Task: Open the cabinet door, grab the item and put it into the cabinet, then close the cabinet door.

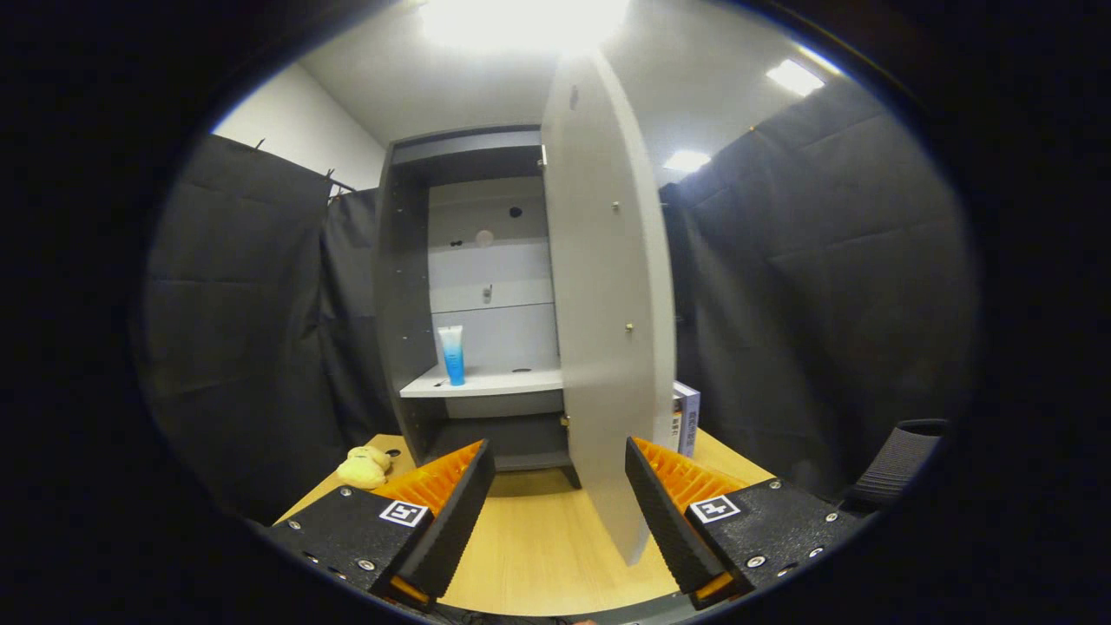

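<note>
Claw [560, 495] spread, holding nothing; the free edge of the open cabinet door [608, 330] stands between its fingers, nearer the right one, contact not determinable. Item, a blue tube [451, 354], stands upright on the cabinet shelf [495, 382] at 11 o'clock beyond the fingers. Judgement: placing done, closing step in hand. Next move requires pushing the door leftward until shut. Yellow object [364, 467] lies on the desk [538, 538] at 9 o'clock.
</note>
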Tool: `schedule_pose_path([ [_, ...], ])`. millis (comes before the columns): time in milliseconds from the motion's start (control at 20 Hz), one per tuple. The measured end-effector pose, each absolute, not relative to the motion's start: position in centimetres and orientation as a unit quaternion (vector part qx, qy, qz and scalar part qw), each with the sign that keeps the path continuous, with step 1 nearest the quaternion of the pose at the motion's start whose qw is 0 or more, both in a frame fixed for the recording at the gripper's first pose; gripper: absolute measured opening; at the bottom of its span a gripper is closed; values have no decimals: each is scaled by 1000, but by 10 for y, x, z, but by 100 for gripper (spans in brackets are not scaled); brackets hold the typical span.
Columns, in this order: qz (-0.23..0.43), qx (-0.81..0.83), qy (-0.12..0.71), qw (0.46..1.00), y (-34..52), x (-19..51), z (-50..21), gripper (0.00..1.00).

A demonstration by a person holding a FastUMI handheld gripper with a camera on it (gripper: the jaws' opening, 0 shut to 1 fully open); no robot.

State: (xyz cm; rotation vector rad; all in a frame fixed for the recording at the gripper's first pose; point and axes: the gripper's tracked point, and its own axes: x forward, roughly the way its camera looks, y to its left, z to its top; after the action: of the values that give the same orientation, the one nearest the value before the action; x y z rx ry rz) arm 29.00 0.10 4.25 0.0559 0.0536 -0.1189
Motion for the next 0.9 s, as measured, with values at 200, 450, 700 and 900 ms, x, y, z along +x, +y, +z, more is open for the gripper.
schedule_pose_path([
  [200, -117, 36, 21, 992, -56, 274, 47, 93],
  [450, -179, 42, 13, 983, -116, 269, 59, 93],
  [700, -215, 33, 14, 976, -157, 294, 74, 93],
  [900, -224, 33, 3, 974, -175, 336, 96, 93],
])
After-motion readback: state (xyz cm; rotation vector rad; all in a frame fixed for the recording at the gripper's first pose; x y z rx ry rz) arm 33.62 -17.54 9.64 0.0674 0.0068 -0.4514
